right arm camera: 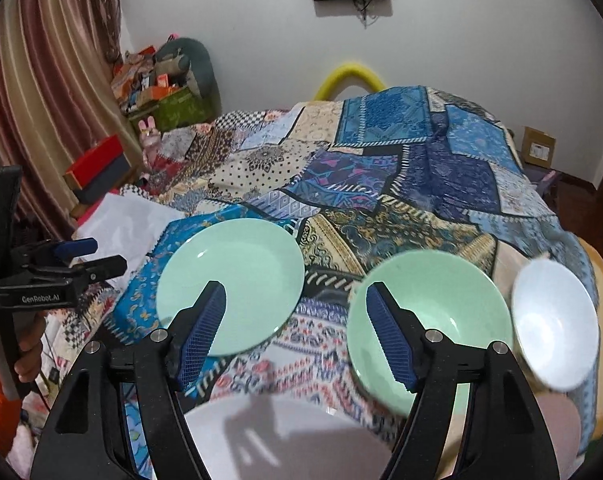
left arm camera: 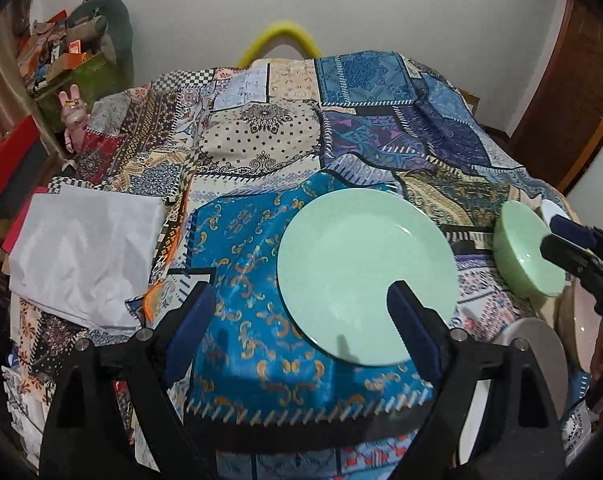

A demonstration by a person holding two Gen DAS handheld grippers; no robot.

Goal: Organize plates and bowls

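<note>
- Left wrist view: green plate (left arm camera: pixel 365 276) flat on the patchwork quilt (left arm camera: pixel 261 148), centre-right, nothing stacked on it.
- Green bowl (left arm camera: pixel 527 252) well right of that plate, upright on the quilt; white bowl (right arm camera: pixel 553 320) just beside it on its far right, rims close, contact not clear.
- White plate (right arm camera: pixel 285 440) at the near edge, below both dishes, partly hidden behind the fingers.
- Left gripper (left arm camera: pixel 301 320) with jaws wide apart and empty; right-hand pad over the green plate's near rim, left-hand pad over bare blue cloth, neither pressing on the plate.
- Right gripper (right arm camera: pixel 297 336) also parted and empty, jaws near mid-spread; one pad over the green plate's edge, the other over the green bowl's near rim, only quilt in the gap.
- Step in hand, as a judgement: between picks, both tools free; plates and bowls not yet grouped.
- Next move likely calls for closing on one rim, thin pads either side of the lip, then lifting onto its like: plate on plate, bowl into bowl.
- Pose: both tools tilted steeply down toward the bed, side by side, right tool visible at the left view's right edge.
- Hand (right arm camera: pixel 27 360) gripping the left tool's handle at the right view's left edge.
- Outward: folded white cloth (left arm camera: pixel 85 256) at left, cluttered boxes (left arm camera: pixel 61 60) by the wall.
</note>
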